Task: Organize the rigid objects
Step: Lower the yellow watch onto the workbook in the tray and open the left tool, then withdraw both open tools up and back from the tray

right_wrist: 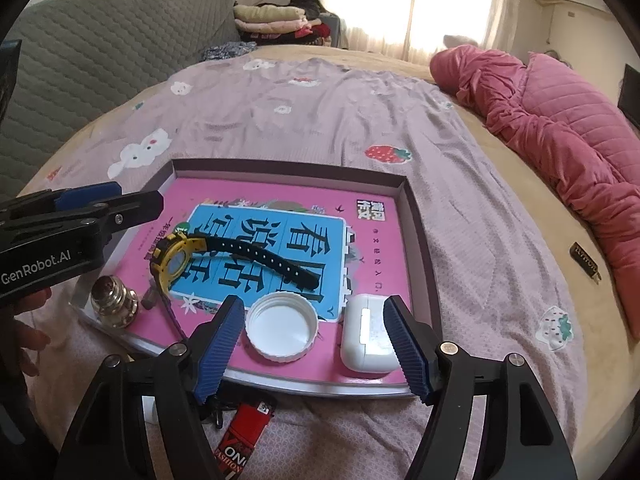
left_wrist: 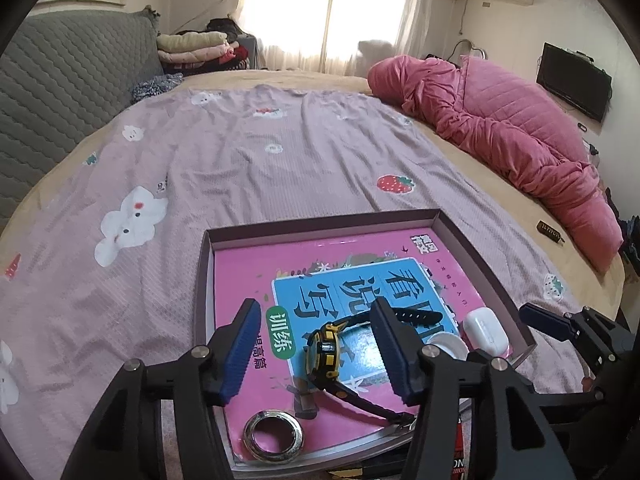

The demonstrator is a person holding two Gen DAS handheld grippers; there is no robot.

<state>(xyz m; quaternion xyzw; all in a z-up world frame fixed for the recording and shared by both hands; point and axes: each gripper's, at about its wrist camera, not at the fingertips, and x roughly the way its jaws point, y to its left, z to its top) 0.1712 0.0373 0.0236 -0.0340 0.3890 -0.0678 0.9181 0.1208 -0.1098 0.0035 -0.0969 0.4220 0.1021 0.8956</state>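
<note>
A shallow box (left_wrist: pixel 480 256) (right_wrist: pixel 416 216) lined with a pink book lies on the bed. In it lie a yellow-and-black watch (left_wrist: pixel 326 348) (right_wrist: pixel 176 258), a metal ring fitting (left_wrist: pixel 274 436) (right_wrist: pixel 114 300), a white bottle cap (right_wrist: pixel 282 328) (left_wrist: pixel 446 346) and a white earbud case (right_wrist: pixel 370 334) (left_wrist: pixel 486 330). My left gripper (left_wrist: pixel 316 354) is open and empty, its fingers either side of the watch. My right gripper (right_wrist: pixel 316 346) is open and empty above the box's near edge, the cap and case between its fingers.
A red lighter (right_wrist: pixel 250 426) and a red-black tag (right_wrist: pixel 232 460) lie on the sheet just in front of the box. A small dark object (right_wrist: pixel 586 266) lies on the bed at the right. A pink quilt (right_wrist: pixel 560 120) is heaped along the bed's right side.
</note>
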